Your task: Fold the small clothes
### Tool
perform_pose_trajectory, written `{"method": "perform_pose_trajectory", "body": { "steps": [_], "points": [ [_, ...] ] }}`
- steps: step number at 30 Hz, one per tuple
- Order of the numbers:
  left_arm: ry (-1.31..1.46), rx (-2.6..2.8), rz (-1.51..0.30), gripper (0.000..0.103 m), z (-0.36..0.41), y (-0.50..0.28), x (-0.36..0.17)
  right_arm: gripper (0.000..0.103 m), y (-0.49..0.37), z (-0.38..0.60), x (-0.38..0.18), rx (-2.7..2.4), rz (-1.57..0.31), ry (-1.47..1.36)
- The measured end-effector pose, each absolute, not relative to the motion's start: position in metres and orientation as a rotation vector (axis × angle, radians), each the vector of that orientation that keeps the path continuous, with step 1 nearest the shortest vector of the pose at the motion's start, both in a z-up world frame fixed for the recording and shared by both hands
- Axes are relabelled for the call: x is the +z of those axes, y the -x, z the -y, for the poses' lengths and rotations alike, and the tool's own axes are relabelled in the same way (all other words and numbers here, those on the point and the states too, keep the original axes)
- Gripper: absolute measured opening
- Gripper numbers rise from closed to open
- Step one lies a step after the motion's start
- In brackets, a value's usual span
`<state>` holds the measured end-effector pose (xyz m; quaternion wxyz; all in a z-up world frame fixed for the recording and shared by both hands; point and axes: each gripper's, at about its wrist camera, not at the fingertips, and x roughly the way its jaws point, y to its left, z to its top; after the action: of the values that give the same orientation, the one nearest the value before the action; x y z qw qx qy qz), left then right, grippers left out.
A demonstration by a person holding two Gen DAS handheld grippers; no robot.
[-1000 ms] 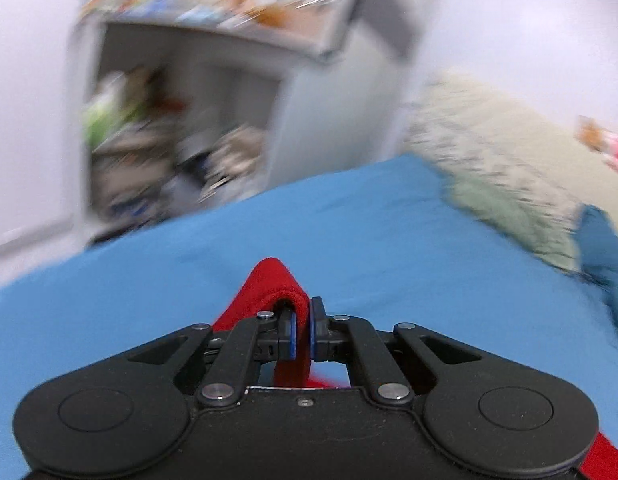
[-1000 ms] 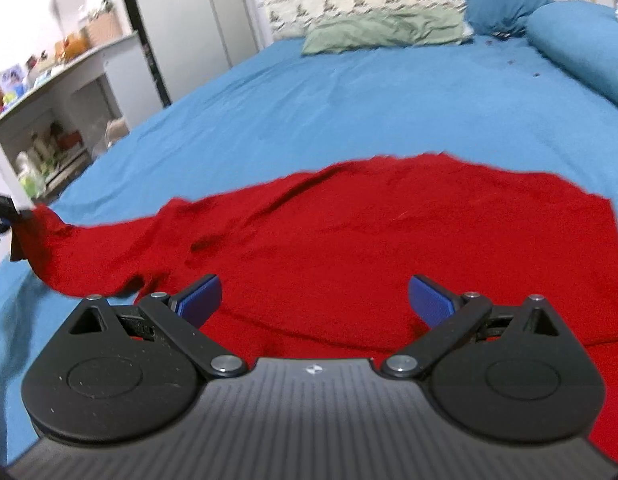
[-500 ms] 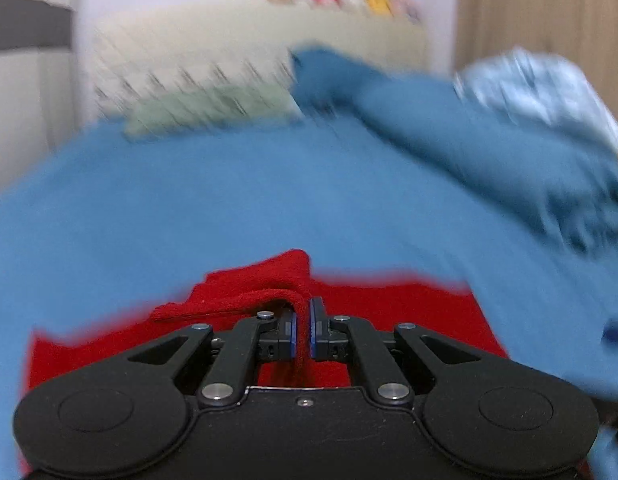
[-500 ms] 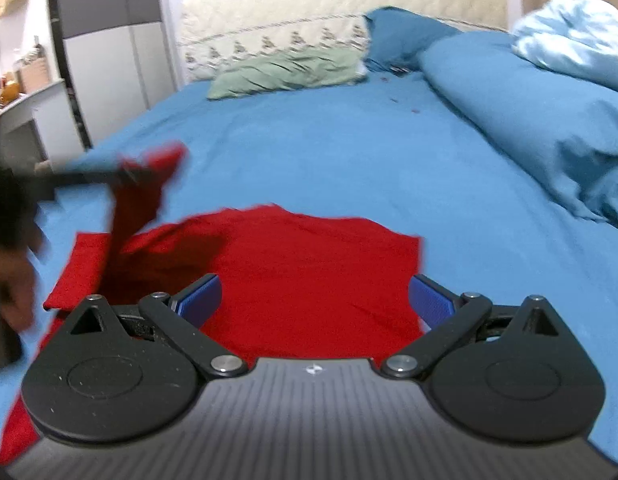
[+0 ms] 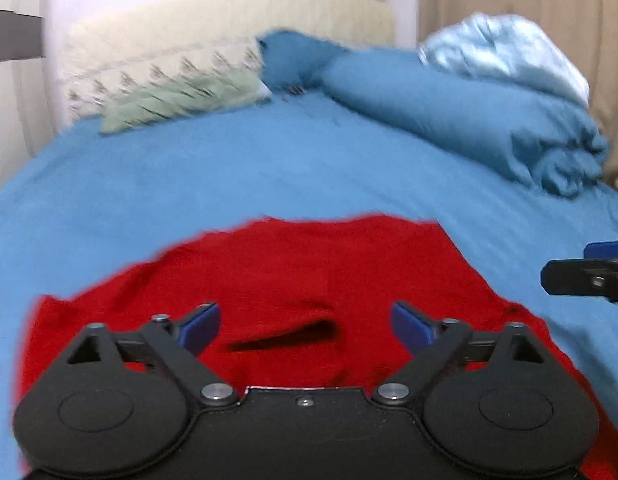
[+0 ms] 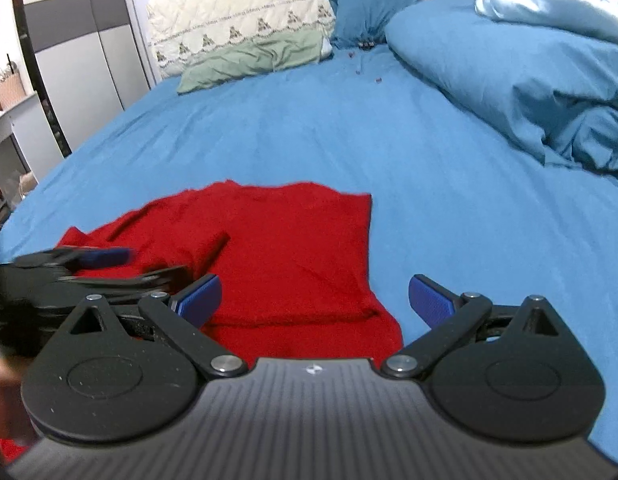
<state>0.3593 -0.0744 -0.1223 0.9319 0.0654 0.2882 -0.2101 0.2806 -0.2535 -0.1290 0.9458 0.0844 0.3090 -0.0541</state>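
We hold the left gripper (image 5: 305, 330) wide apart and empty above the red garment (image 5: 309, 272), presumably so the cloth settles. The right gripper (image 6: 315, 300) is likewise wide, over the garment's right edge. The garment lies on the blue sheet (image 6: 389, 140) (its near hem is cut off). Beyond, the pillows (image 6: 253, 58) blur.

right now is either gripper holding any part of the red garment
No. The left gripper and the right gripper are both open with nothing between their fingers; the red garment lies loose on the blue bed sheet.
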Motion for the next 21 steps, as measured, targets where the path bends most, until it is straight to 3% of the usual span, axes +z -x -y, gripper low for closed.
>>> {"method": "perform_pose_trajectory", "body": {
  "steps": [5,14,16,20,21],
  "points": [
    [-0.137,-0.293,-0.56,0.102,-0.008,-0.344,-0.113,0.103,-0.291,0.229,-0.119,-0.011,-0.607,-0.087],
    [-0.029,-0.089,-0.685,0.099,-0.087,-0.367,-0.167,0.103,-0.373,0.127,-0.162,0.07,-0.718,0.172],
    [-0.023,-0.083,-0.683,0.099,-0.091,-0.366,-0.168,0.092,-0.39,0.11,-0.179,0.058,-0.745,0.243],
    [-0.001,-0.107,-0.682,0.099,-0.095,-0.375,-0.163,0.041,-0.406,0.102,-0.198,0.048,-0.762,0.271],
    [0.003,-0.109,-0.68,0.099,-0.101,-0.369,-0.165,0.036,-0.404,0.108,-0.196,0.033,-0.741,0.23]
  ]
}}
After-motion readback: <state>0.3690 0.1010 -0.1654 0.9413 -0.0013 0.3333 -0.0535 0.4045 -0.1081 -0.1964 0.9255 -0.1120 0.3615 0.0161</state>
